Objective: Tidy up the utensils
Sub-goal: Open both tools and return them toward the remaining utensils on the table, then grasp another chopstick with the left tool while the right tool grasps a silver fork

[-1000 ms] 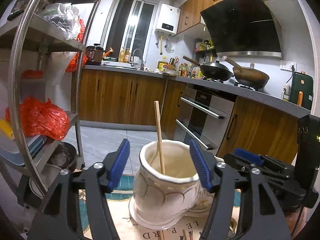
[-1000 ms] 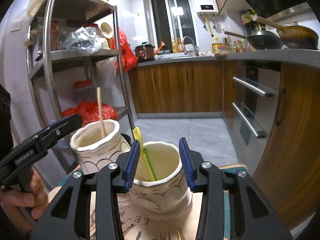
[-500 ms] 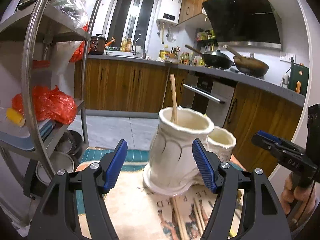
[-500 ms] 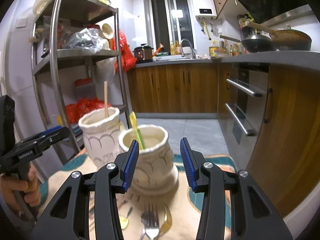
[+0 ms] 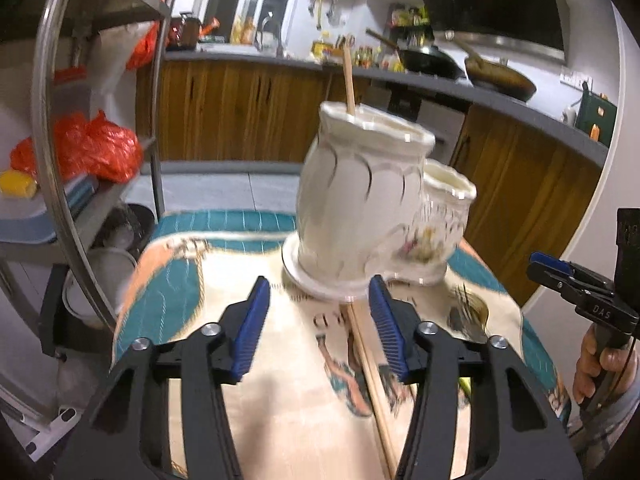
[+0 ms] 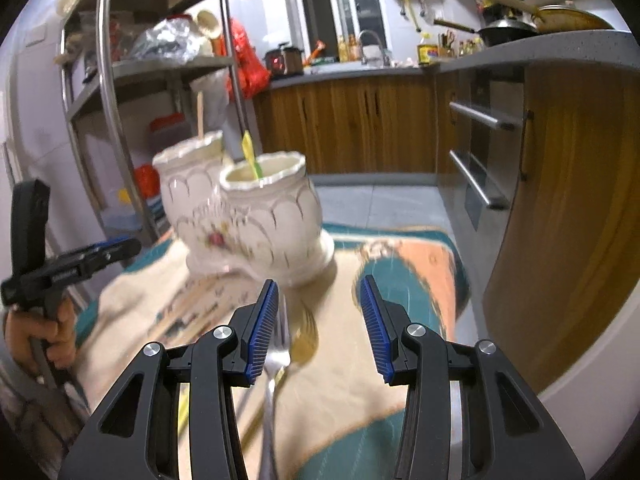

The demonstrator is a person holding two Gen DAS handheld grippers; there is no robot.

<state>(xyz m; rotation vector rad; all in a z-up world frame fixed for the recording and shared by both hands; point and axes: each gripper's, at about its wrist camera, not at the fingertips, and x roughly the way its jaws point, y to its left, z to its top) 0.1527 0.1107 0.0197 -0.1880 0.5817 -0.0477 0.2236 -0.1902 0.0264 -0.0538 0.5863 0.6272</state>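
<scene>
Two white ceramic holders stand side by side on a patterned table mat [image 5: 280, 380]. The left holder [image 5: 360, 204] [image 6: 188, 192] has one wooden chopstick [image 5: 349, 80] standing in it. The right holder [image 6: 272, 220] [image 5: 444, 220] holds a yellow-green utensil [image 6: 250, 156]. My left gripper [image 5: 316, 328] is open and empty, a little short of the left holder. A wooden chopstick [image 5: 368, 368] lies on the mat between its fingers. My right gripper [image 6: 318, 328] is open and empty, short of the right holder, above a silver fork [image 6: 272, 380] and a gold spoon [image 6: 302, 344].
A metal shelf rack [image 5: 52, 160] with red bags stands to the left of the table. Wooden cabinets [image 6: 560, 200] and an oven are on the right. More chopsticks [image 6: 192, 304] lie on the mat's left part.
Both grippers have drawn back and up from the holders, which now sit farther ahead. The utensils lying on the mat have come into view. The view is motion-blurred.
</scene>
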